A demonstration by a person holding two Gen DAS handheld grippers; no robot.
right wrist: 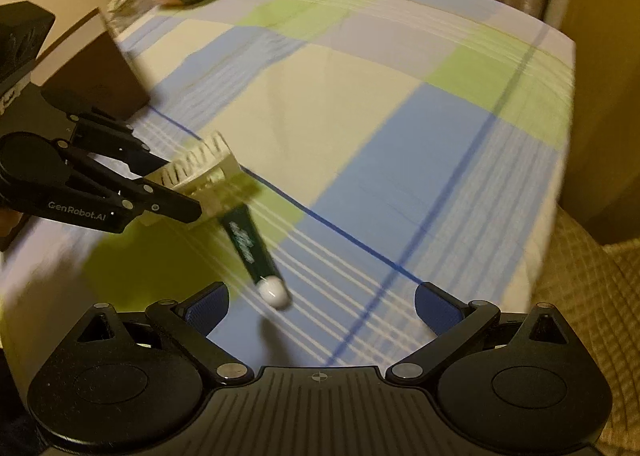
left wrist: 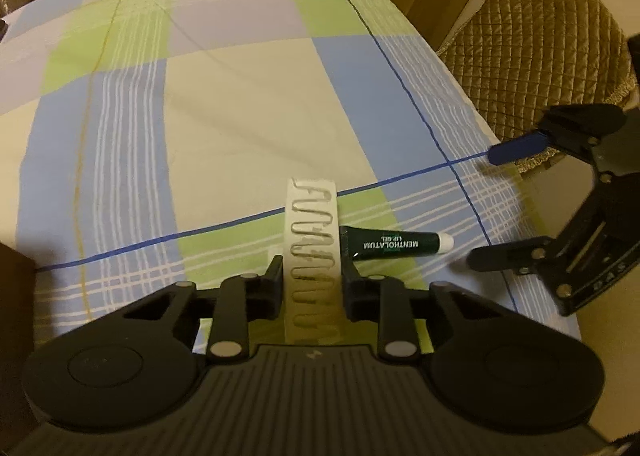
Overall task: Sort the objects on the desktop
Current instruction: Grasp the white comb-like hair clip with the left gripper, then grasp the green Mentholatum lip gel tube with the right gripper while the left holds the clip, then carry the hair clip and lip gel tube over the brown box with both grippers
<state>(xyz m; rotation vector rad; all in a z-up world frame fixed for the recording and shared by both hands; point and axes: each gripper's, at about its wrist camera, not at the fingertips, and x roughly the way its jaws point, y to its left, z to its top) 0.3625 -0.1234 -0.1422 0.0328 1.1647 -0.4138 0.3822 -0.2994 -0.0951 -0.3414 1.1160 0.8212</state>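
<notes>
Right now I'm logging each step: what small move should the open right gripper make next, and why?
Probably ease the right gripper forward around the lip gel tube: its jaws are open and empty, the tube's white cap lies just ahead, and the left gripper is already shut on the white comb-like piece.

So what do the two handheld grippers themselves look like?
Both are black, with hinged linkage arms and silver pivot pins over a ribbed dark-grey body. The right gripper has blue textured finger pads. The left gripper carries white "GenRobot.AI" lettering on its side.
</notes>
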